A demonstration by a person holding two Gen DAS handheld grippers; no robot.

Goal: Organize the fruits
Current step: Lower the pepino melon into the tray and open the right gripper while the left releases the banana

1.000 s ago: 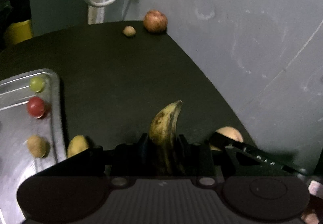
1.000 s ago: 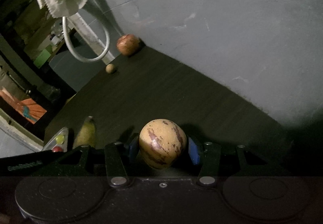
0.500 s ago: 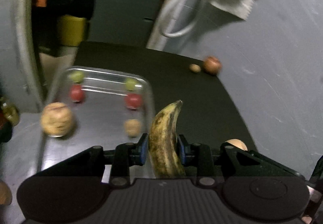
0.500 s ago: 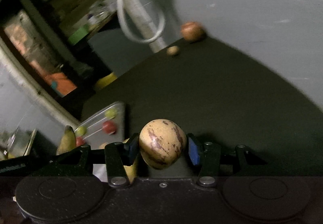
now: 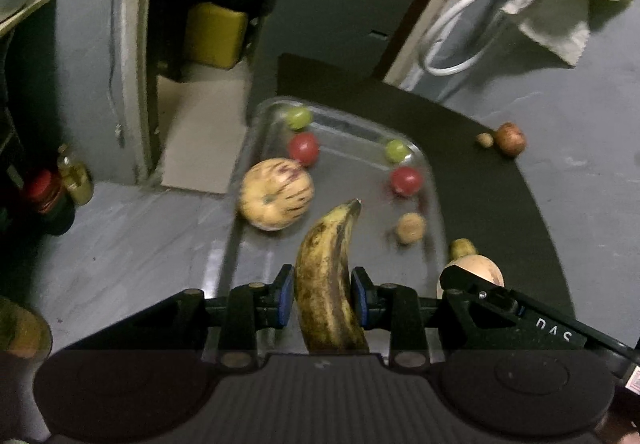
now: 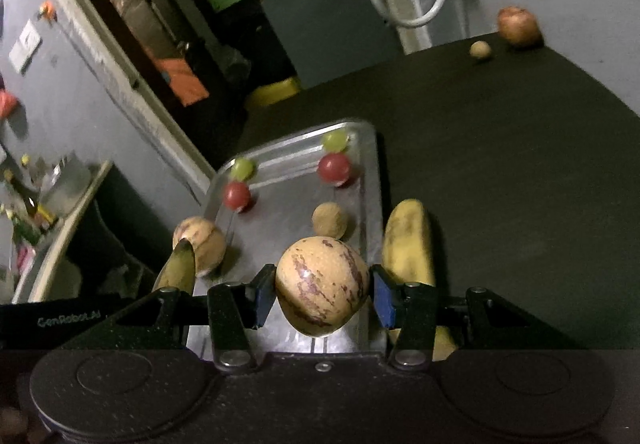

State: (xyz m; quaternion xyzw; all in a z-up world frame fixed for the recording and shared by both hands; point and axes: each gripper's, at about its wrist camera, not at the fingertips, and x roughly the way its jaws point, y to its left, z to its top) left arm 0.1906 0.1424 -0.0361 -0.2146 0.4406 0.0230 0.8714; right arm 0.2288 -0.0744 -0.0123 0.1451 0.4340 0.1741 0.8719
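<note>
My left gripper (image 5: 323, 302) pinches a soft, bruise-prone banana (image 5: 330, 276) mid-body over the near end of the metal tray (image 5: 434, 188), while my right gripper (image 6: 320, 298) clamps a smooth, round striped melon (image 6: 320, 286) that could slip.

We see the left gripper (image 5: 322, 303) as a black plastic frame with a ribbed, matte housing and two round raised discs; its fingers (image 5: 285, 300) carry blue pads; silver screws sit at the linkage joints; a small pale mark lies on the ribbed cover. Our right gripper (image 6: 321, 297) has the same build, black and faintly speckled, with blue pads on its fingers (image 6: 381, 299), silver screws and a central rivet; in each view the other gripper's black side arm shows pale lettering, only partly legible.
</note>
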